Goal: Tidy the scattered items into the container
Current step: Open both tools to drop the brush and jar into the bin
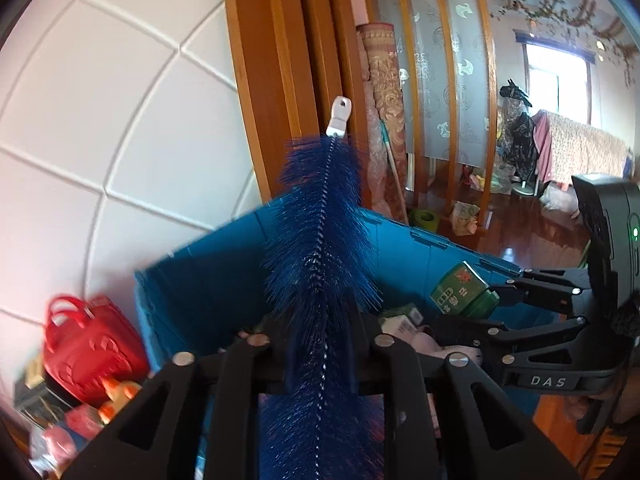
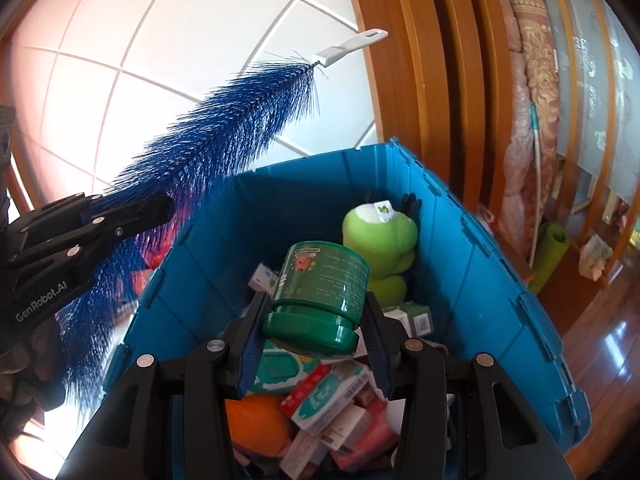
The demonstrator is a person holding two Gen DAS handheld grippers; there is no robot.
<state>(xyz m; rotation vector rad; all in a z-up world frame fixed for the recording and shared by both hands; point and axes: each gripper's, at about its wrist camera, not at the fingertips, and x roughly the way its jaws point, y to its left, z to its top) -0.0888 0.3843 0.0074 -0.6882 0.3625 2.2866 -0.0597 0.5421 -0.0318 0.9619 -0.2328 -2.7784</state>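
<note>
Hovering over the blue container (image 2: pixel 472 240), the right hand-held gripper (image 2: pixel 314 344) clamps a green jar (image 2: pixel 320 292) above piled boxes. The left hand-held gripper (image 1: pixel 320 344) grips a blue bristle brush (image 1: pixel 324 240) at the container's rim. Best lower each before loosening, angling the long brush inside.

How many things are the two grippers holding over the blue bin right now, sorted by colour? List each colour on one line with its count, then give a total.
Blue: 1, the long bristle brush in the left gripper.
Green: 1, the lidded jar in the right gripper, above the bin.
Total: 2
</note>
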